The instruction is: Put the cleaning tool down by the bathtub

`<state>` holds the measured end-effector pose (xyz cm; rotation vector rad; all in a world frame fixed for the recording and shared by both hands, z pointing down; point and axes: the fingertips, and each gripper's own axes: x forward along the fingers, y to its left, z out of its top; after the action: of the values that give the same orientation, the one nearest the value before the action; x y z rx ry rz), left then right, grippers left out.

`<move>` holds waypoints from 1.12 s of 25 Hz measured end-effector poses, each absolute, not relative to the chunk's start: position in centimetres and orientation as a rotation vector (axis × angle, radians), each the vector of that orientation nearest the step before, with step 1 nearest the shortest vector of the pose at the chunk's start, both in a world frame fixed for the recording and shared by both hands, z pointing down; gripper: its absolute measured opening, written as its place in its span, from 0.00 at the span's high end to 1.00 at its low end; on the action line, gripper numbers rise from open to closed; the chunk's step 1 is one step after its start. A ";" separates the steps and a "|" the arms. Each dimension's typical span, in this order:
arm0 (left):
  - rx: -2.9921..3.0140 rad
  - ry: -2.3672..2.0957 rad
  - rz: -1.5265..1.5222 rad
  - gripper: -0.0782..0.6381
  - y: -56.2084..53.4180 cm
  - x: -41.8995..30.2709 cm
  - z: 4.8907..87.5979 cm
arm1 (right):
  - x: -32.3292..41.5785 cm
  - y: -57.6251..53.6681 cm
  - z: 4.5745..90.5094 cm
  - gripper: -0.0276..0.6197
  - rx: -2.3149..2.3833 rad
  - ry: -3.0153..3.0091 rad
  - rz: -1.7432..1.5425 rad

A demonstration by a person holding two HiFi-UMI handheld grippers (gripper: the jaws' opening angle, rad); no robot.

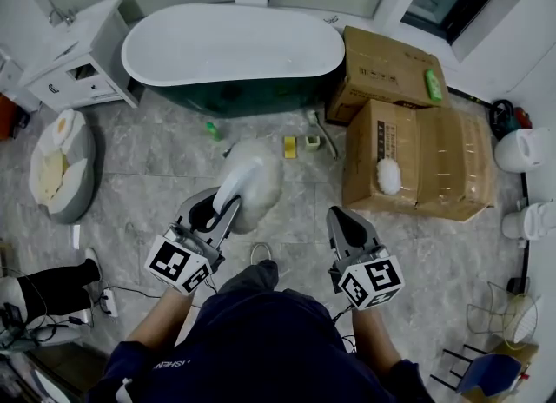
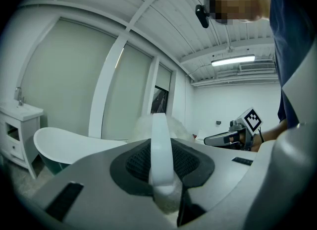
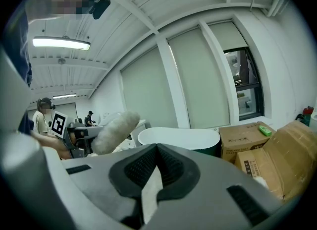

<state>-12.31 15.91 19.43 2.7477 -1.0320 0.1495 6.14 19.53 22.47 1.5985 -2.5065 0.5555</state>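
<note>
So the left gripper [image 1: 215, 212] is clamped on the white handle [image 2: 161, 142] of a fluffy duster [image 1: 252, 182]. The fuzzy head is poked out past the jaws toward 12 o'clock and held up over the grey tiled floor [image 1: 148, 175]. The right gripper [image 1: 349, 229] is pinched together and nothing can be seen held in it; it's found at roughly 3 o'clock of the left one, well apart. The white bathtub [image 1: 233, 45] is seen farther out at 12 o'clock, so the duster hasn't been set down by it yet. A few small bits, a green bottle [image 1: 212, 130] included, are scattered on the floor just in front of the tub. Cardboard boxes [image 1: 417, 154] are parked at about 2 o'clock, and a white cabinet [image 1: 78, 58] at 10 o'clock.
</note>
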 end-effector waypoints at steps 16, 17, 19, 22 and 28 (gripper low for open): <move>2.765 -0.969 0.142 0.74 7.1 -11.9 19.9 | 8.1 11.9 22.9 0.95 1.695 -2.429 0.577; 2.763 -0.973 0.143 0.74 6.6 -11.8 20.0 | 8.3 11.4 23.0 0.95 1.693 -2.431 0.578; 2.761 -0.982 0.148 0.74 5.7 -11.5 20.1 | 8.7 10.3 23.3 0.95 1.685 -2.440 0.578; 2.755 -0.999 0.161 0.74 4.1 -10.7 20.3 | 9.6 8.2 23.4 0.95 1.671 -2.456 0.579; 2.721 -1.073 0.181 0.74 0.5 -9.6 20.6 | 10.7 3.4 24.0 0.95 1.608 -2.499 0.588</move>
<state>-9.59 0.45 20.63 2.7214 -1.0726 0.1807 10.66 3.41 24.04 1.6078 -2.4990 0.5877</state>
